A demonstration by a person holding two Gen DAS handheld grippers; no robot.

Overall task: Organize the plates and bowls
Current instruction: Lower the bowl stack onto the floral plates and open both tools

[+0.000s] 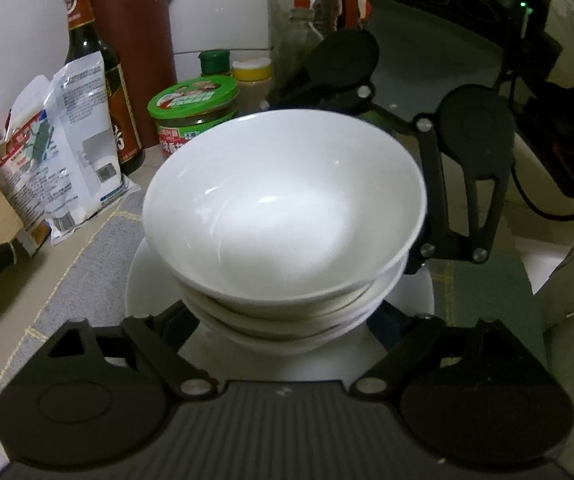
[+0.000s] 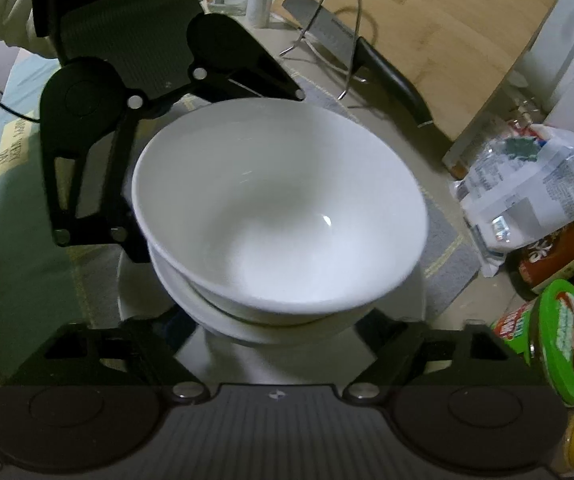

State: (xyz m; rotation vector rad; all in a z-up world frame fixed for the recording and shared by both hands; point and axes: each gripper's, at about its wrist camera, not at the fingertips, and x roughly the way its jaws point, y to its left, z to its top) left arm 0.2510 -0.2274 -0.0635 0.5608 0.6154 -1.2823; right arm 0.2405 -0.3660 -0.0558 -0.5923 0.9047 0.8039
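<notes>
A stack of nested white bowls (image 1: 283, 208) (image 2: 275, 216) stands on a white plate (image 1: 137, 292) (image 2: 417, 300) on a grey mat. The top bowl sits a little tilted in the stack. My left gripper (image 1: 283, 320) is open, its fingers (image 1: 171, 316) low on either side of the stack's base. From the opposite side my right gripper (image 2: 275, 324) is open as well, one finger on each side of the bowls. Each view shows the other gripper's black linkage (image 1: 439, 184) (image 2: 119, 168) across the stack. Whether any pad touches the bowls is hidden.
A soy sauce bottle (image 1: 87, 60), a green-lidded jar (image 1: 195, 108) (image 2: 563, 340), plastic bags (image 1: 59, 140) (image 2: 535, 188) and a brown knife block (image 1: 135, 40) crowd one side. A bamboo cutting board (image 2: 447, 40), a knife (image 2: 371, 60) and a wire rack (image 2: 339, 20) stand behind.
</notes>
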